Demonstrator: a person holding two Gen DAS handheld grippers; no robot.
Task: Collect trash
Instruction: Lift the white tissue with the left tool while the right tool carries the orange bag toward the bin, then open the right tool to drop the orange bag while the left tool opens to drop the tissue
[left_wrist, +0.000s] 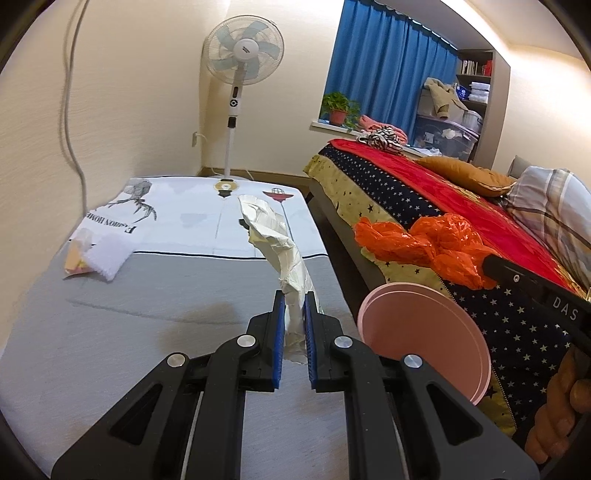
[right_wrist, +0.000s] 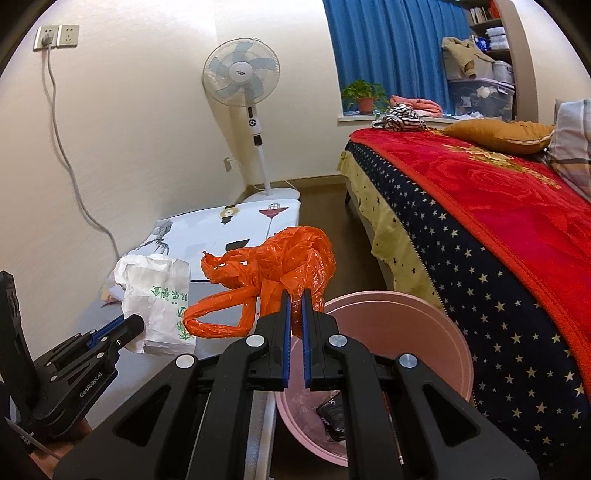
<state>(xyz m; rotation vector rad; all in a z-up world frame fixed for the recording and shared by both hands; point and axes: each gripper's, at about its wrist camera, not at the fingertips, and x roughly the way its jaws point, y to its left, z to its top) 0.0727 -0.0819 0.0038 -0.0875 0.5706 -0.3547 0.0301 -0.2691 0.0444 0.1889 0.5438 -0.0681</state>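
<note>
My left gripper (left_wrist: 294, 301) is shut on a crumpled white paper bag (left_wrist: 275, 230) and holds it above the grey table (left_wrist: 129, 332). The bag also shows in the right wrist view (right_wrist: 162, 295), with green print, held by the left gripper (right_wrist: 122, 325). My right gripper (right_wrist: 295, 297) is shut on an orange plastic bag (right_wrist: 269, 266) and holds it over the near rim of a pink bin (right_wrist: 402, 339). The orange bag (left_wrist: 424, 243) and the bin (left_wrist: 424, 328) also show in the left wrist view, to the right of the table. Dark trash lies in the bin.
A yellow and white wrapper (left_wrist: 92, 254) lies at the table's left edge near the wall. A bed (right_wrist: 498, 229) with a red and star-patterned cover stands on the right. A standing fan (right_wrist: 243, 85) is at the far wall.
</note>
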